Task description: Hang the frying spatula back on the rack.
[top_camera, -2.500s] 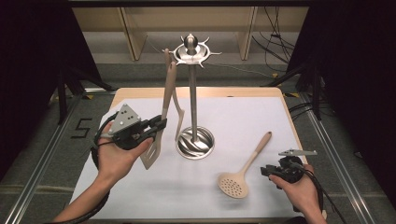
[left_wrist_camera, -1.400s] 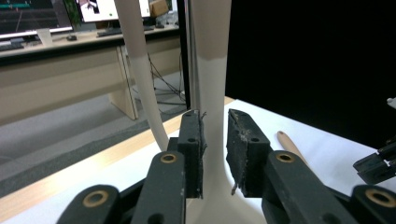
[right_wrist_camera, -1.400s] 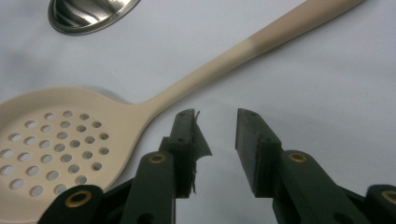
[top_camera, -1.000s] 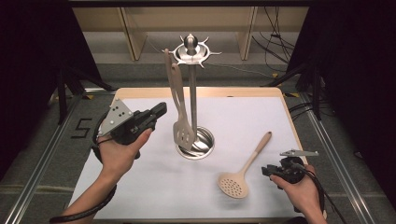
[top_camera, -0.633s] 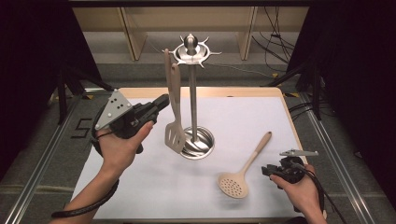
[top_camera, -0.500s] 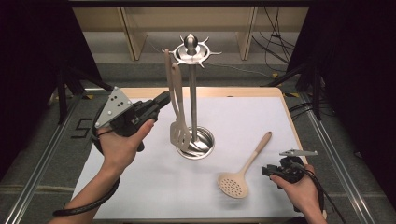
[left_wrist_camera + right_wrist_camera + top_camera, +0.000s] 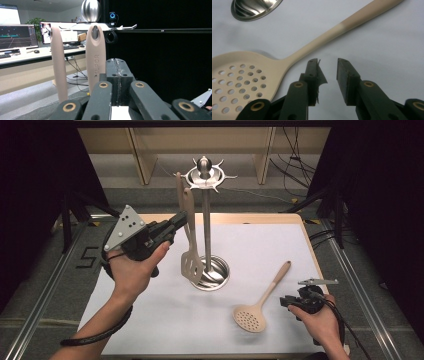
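The table (image 7: 150, 320) carries a steel rack (image 7: 205, 175) at its middle, its hooks high so utensils hang clear above the base dish. The left tongs (image 7: 177, 222), clenched with nothing between them, sit raised just left of the spatula (image 7: 191, 265) hanging at the rack, apparently let go there. Near right, the skimmer (image 7: 250, 316) lies flat; the right tongs (image 7: 287, 301), released, have just been narrowing near its handle with nothing between them, probably to lift it next.
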A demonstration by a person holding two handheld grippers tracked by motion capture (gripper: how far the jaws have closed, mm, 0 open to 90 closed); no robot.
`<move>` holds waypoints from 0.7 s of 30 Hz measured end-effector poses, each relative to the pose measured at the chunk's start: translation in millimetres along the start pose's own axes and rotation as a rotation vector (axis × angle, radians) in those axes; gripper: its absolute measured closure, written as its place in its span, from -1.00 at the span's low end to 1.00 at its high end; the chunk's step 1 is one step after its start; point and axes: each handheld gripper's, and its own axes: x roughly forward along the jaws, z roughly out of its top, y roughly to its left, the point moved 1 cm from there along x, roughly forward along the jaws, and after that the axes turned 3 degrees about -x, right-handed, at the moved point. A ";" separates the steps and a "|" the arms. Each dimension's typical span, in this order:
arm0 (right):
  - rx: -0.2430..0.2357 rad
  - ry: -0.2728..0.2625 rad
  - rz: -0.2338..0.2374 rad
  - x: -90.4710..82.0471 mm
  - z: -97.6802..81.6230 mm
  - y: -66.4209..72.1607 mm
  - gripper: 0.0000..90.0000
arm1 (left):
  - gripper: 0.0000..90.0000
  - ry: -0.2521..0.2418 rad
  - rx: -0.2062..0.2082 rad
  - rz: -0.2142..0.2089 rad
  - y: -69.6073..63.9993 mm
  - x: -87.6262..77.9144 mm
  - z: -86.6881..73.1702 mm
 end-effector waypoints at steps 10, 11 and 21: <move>0.060 0.013 -0.002 1.5 3.3 4.6 0.63 | 0.98 -0.031 0.000 0.006 -0.1 5.1 15.3; 0.049 0.006 -0.003 1.8 3.2 3.8 0.63 | 0.98 -0.036 -0.003 0.003 -1.2 6.0 17.0; 0.056 0.004 0.004 1.0 3.3 4.2 0.64 | 0.98 -0.056 0.004 0.011 -1.5 16.9 30.0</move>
